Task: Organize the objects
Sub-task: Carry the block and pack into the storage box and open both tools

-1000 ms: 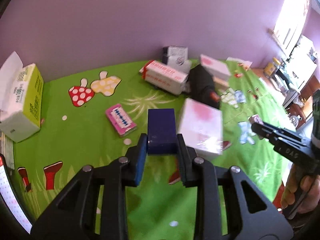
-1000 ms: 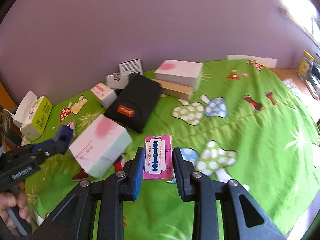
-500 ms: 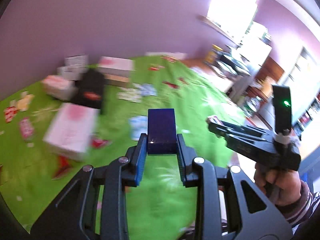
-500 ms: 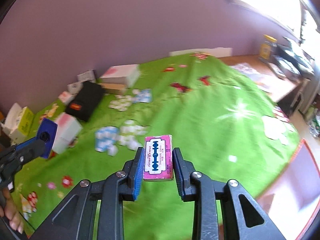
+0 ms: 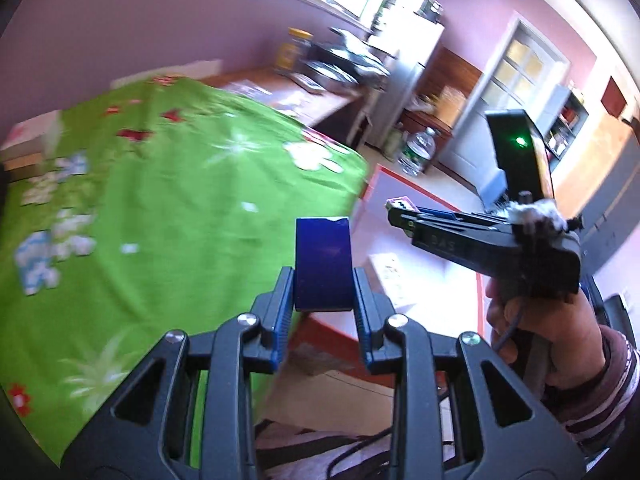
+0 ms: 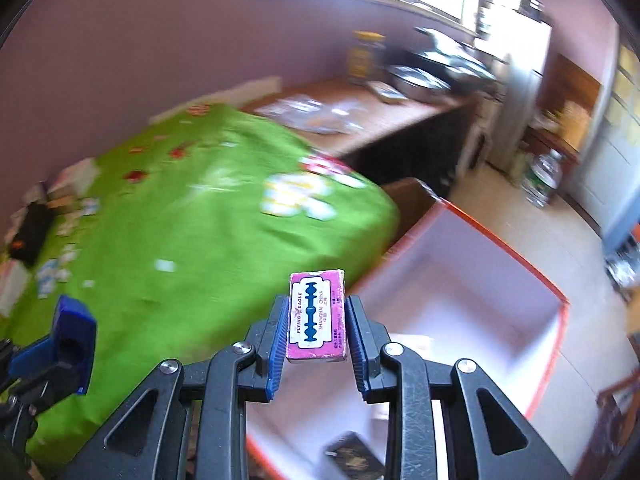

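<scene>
While the left gripper [image 5: 323, 280] pinches a dark blue rectangular box [image 5: 323, 264] upright between its pads, the right gripper [image 6: 316, 322] clamps a small pink razor-blade packet [image 6: 317, 316]. Both hang past the edge of the green patterned tablecloth [image 6: 180, 216], above an orange-rimmed white bin [image 6: 460, 280] on the floor.

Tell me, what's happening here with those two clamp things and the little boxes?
A person is tidying up with a handheld gripper in each hand. The left gripper is clamped on a small dark blue box; the right gripper is clamped on a pink razor-blade box. Both are held in the air past the edge of the green tablecloth, above a large white bin with an orange rim on the floor. Nothing has been dropped in yet.
</scene>
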